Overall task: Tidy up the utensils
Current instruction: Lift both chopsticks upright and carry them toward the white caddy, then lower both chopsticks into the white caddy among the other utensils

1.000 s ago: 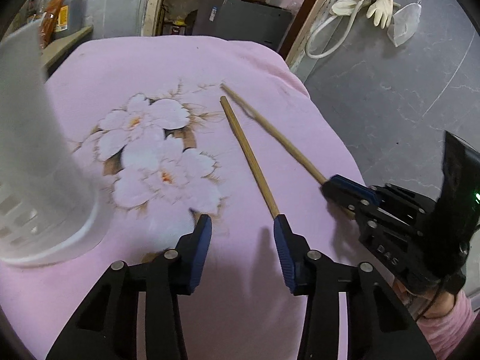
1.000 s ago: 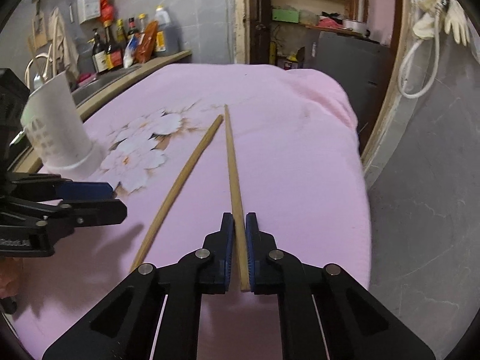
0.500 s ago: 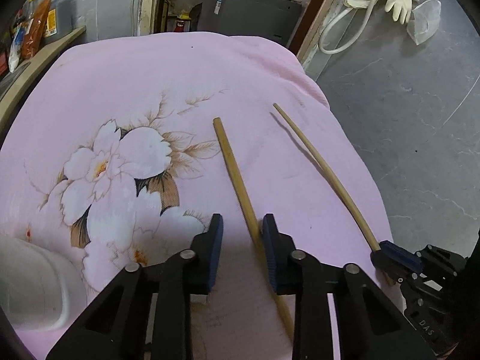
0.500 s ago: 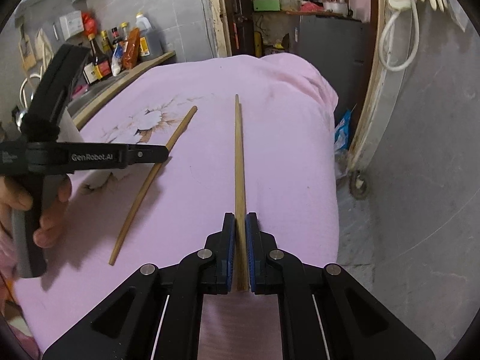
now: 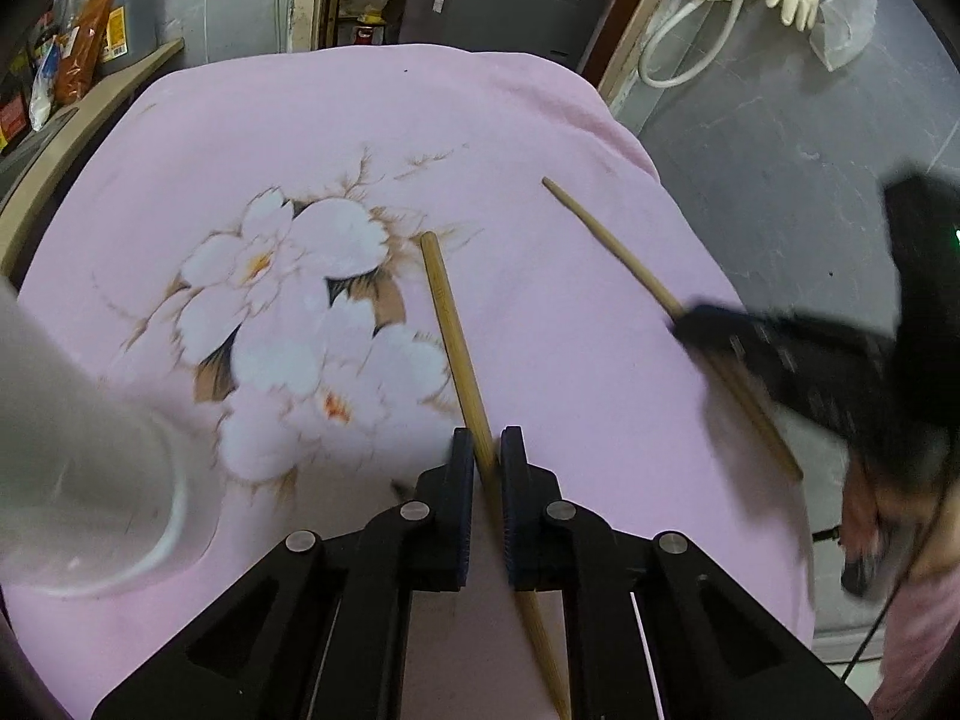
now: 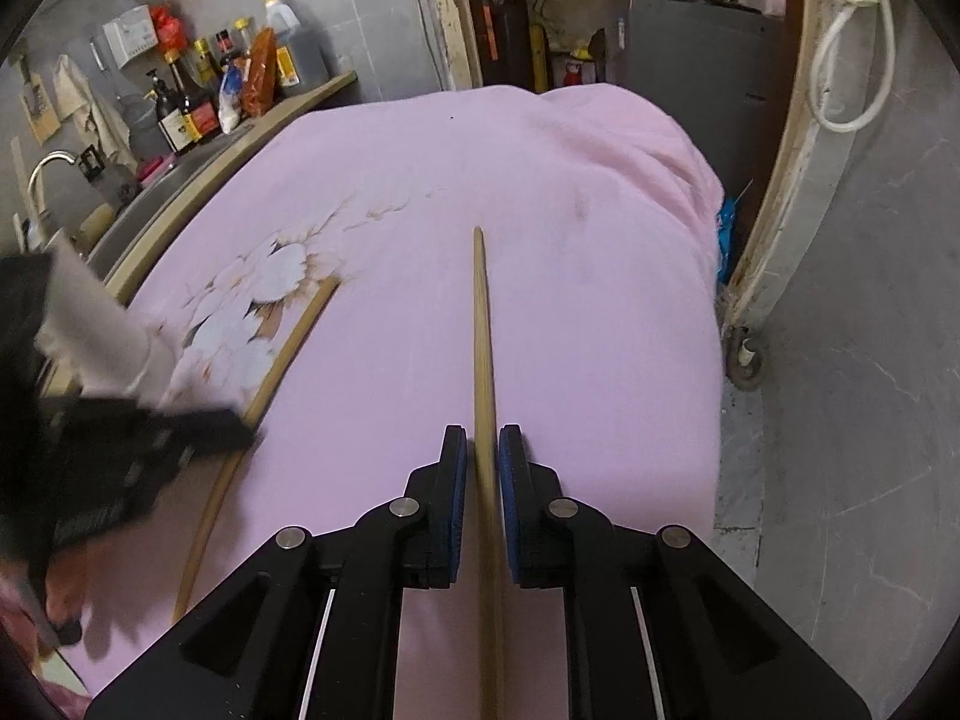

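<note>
Two long wooden chopsticks are over a pink flowered cloth (image 5: 360,138). My left gripper (image 5: 487,450) is shut on one chopstick (image 5: 453,348), which points away from me over the cloth. My right gripper (image 6: 482,450) is shut on the other chopstick (image 6: 482,324) and holds it raised, pointing forward. In the left wrist view the right gripper (image 5: 690,324) shows blurred at the right with its chopstick (image 5: 606,240). In the right wrist view the left gripper (image 6: 240,426) shows blurred at the left with its chopstick (image 6: 288,348). A white utensil holder (image 5: 78,456) stands at the left.
The cloth covers a table that drops off at the right to a grey floor (image 6: 852,360). A counter with bottles (image 6: 192,102) and a sink tap (image 6: 42,174) runs along the left. A doorway with shelves (image 6: 600,18) is behind the table.
My left gripper has shut on its chopstick and the white holder has come back into its view. My right gripper has kept its chopstick and has moved.
</note>
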A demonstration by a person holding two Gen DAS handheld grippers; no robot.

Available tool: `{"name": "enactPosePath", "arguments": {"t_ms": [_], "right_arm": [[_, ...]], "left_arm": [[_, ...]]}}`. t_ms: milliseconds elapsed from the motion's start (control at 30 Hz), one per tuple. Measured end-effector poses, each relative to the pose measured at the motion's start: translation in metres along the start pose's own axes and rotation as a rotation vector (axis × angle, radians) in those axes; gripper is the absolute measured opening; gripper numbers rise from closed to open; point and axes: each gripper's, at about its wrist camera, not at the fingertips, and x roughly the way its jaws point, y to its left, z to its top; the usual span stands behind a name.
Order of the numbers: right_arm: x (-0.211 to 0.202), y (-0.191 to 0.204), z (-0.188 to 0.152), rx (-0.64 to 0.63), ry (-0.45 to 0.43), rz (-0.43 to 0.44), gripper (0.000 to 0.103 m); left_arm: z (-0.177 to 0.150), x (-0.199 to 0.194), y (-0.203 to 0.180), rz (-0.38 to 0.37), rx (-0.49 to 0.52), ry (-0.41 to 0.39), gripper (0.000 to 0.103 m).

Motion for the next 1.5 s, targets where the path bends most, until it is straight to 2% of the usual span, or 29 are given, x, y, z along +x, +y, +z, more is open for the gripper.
{"name": "enactPosePath", "arguments": {"t_ms": [100,267,367,500,633,867,967,1067,1200,1333,1500], "right_arm": [[0.016,-0.001,0.015,0.007,0.034,0.01,0.01],[0.028,-0.002,0.028,0.044,0.069,0.022,0.009],[0.025,-0.006,0.025,0.074,0.058,0.019,0.005],[0.014,-0.009,0.015,0.133,0.014,0.047,0.005],[-0.01,-0.003,-0.002,0.147,-0.105,0.082,0.005],[-0.059,0.027,-0.035,0.043,-0.334,0.055,0.005],[-0.078,0.042,-0.045,-0.007,-0.45,0.028,0.005],[-0.093,0.053,-0.051,-0.022,-0.562,0.022,0.005],[-0.108,0.066,-0.059,-0.011,-0.708,0.009,0.005],[-0.12,0.08,-0.061,-0.029,-0.822,-0.008,0.005],[-0.137,0.1,-0.056,-0.046,-0.948,0.016,0.005]], "left_arm": [[-0.001,0.0,-0.002,-0.003,0.018,0.002,0.008],[0.003,0.007,0.002,-0.026,-0.007,0.032,0.01],[0.003,0.006,0.001,-0.015,-0.004,0.031,0.009],[0.002,0.006,0.0,-0.001,-0.046,0.019,0.006],[-0.006,-0.005,0.0,0.001,-0.055,-0.014,0.004],[-0.03,-0.028,-0.007,-0.048,-0.021,-0.118,0.004],[-0.038,-0.043,-0.013,-0.07,0.014,-0.208,0.004],[-0.043,-0.063,-0.018,-0.069,0.035,-0.334,0.004],[-0.049,-0.093,-0.025,0.024,0.059,-0.566,0.005],[-0.05,-0.11,-0.023,0.028,0.046,-0.696,0.005],[-0.049,-0.138,-0.011,0.012,0.021,-0.853,0.005]]}}
